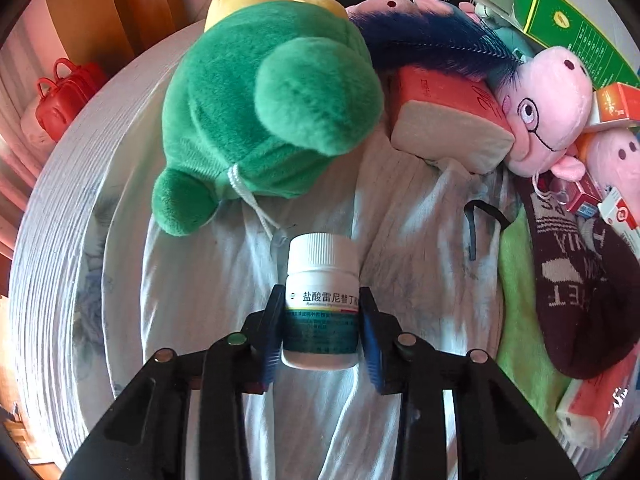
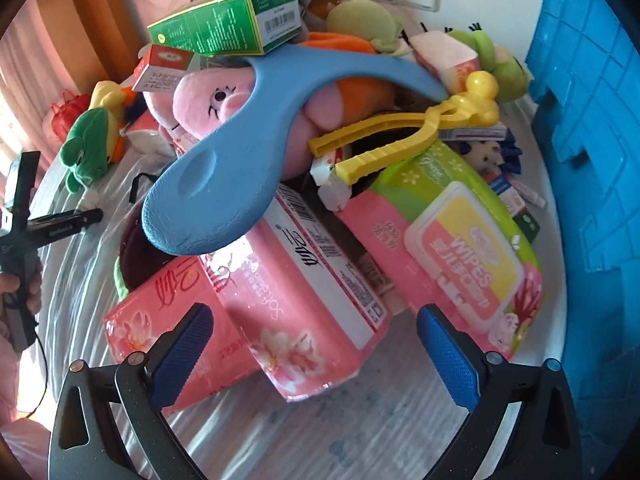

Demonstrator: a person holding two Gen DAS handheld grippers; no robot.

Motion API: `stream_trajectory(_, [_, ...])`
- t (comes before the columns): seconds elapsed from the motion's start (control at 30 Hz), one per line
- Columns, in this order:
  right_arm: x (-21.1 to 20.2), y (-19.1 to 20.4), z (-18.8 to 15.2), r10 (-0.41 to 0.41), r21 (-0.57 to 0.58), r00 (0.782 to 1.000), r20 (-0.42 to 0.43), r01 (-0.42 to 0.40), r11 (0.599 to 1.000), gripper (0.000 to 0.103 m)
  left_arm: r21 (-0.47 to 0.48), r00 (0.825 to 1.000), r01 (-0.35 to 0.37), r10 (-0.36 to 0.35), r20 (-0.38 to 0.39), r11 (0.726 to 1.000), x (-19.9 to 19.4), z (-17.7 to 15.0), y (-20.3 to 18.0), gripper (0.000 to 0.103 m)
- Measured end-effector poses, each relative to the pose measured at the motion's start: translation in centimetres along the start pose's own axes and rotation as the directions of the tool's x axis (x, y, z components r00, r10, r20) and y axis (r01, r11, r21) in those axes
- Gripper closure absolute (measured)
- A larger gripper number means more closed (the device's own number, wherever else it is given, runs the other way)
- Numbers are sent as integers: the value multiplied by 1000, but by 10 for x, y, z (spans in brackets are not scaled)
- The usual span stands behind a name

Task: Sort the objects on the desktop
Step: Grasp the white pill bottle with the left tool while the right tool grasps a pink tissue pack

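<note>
My left gripper (image 1: 320, 324) is shut on a white pill bottle (image 1: 321, 292) with a teal label and ribbed cap, held upright over a white cloth (image 1: 416, 240). A green plush frog (image 1: 264, 116) lies just beyond it. My right gripper (image 2: 312, 324) is open and empty, its blue pads (image 2: 182, 354) on either side of a pink tissue pack (image 2: 296, 304). A blue plastic scoop (image 2: 240, 160) lies on the pile behind it, beside a wipes pack (image 2: 460, 256) and yellow tongs (image 2: 412, 132).
The round white table (image 1: 80, 216) carries pink pig plushes (image 1: 548, 112), a tissue pack (image 1: 444, 124), a dark sock (image 1: 576, 288) and a green box (image 1: 580, 28). A blue crate (image 2: 592, 128) stands at the right. The other gripper's handle (image 2: 24, 216) shows at the left edge.
</note>
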State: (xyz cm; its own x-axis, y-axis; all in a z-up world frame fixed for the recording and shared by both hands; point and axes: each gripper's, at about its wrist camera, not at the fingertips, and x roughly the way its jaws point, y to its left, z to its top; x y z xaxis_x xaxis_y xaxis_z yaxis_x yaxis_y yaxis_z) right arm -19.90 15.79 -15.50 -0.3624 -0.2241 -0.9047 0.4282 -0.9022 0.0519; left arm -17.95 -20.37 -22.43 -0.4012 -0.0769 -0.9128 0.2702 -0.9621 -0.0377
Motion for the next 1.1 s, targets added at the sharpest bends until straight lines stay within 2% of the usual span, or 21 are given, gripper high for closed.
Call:
stream_trajectory(0.2, [15, 2, 5, 7, -18, 999, -36, -8, 1000, 0, 8, 1000, -25, 25, 8, 1000, -9, -3, 1, 69])
stream_trajectory(0.3, [18, -1, 10, -3, -10, 1000, -29, 3, 1000, 0, 1, 999, -9, 9, 32, 1000, -23, -4, -3, 69])
stream_trajectory(0.37, [20, -4, 12, -6, 10, 1000, -15, 6, 1000, 0, 7, 999, 0, 0, 47, 1000, -30, -6, -7, 80])
stream_trajectory(0.47, [24, -8, 13, 7, 38, 1000, -29, -6, 999, 0, 34, 999, 15, -17, 52, 999, -35, -10, -17, 89])
stream_trajectory(0.5, [23, -8, 12, 4, 44, 1000, -31, -2, 999, 3, 41, 999, 18, -20, 50, 999, -35, -16, -21, 91])
stream_trajectory(0.53, [21, -8, 12, -4, 46, 1000, -30, 5, 999, 22, 47, 999, 20, -23, 45, 999, -35, -18, -24, 93])
stream_trajectory(0.6, [16, -8, 10, -20, 45, 999, -29, 21, 999, 36, 46, 999, 20, -21, 33, 999, -36, -24, -29, 93])
stream_trajectory(0.73, [7, -9, 1, -10, 50, 999, -30, 12, 999, 40, 28, 1000, 12, -13, 16, 1000, -24, -26, -21, 93])
stream_trajectory(0.8, [-1, -10, -5, -4, 59, 1000, -19, 5, 998, 41, 19, 999, 48, -49, 13, 999, -25, -30, -16, 94])
stream_trajectory(0.87, [-8, -11, -11, -10, 64, 1000, -10, 10, 998, 43, 3, 996, 79, -79, 36, 997, -32, -34, -11, 96])
stream_trajectory(0.97, [-19, -15, -21, -13, 72, 1000, 1, 13, 997, 43, 21, 993, 80, -82, 88, 997, -49, -40, -8, 96])
stream_trajectory(1.1, [-26, -11, -33, -20, 83, 1000, 14, 18, 996, 44, 25, 989, 94, -97, 115, 995, -61, -43, -7, 97])
